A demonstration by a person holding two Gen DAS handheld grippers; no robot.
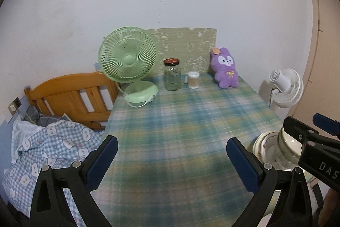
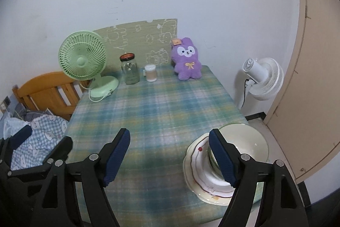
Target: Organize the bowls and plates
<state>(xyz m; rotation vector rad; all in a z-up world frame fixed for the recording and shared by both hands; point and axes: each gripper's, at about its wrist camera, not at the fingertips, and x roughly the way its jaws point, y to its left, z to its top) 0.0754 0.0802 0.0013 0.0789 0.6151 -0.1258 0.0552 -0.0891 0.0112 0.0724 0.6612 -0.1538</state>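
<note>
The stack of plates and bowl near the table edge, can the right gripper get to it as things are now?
Probably yes. The right gripper is open and empty, and the stack of plates and bowl sits beside its right finger with only bare tablecloth around.

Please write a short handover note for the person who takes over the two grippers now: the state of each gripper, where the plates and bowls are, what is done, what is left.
Left gripper: open, empty, above the plaid tablecloth.
Right gripper: open, empty, beside the dishes.
Dishes: one pile at the table's near right corner: a cream plate at the bottom, a red-rimmed plate on it, a large cream bowl on top; between them, partly hidden, what looks like another bowl.
Done: dishes appear gathered into one pile.
Left: I cannot tell whether more sorting is wanted; nothing is being held.
</note>
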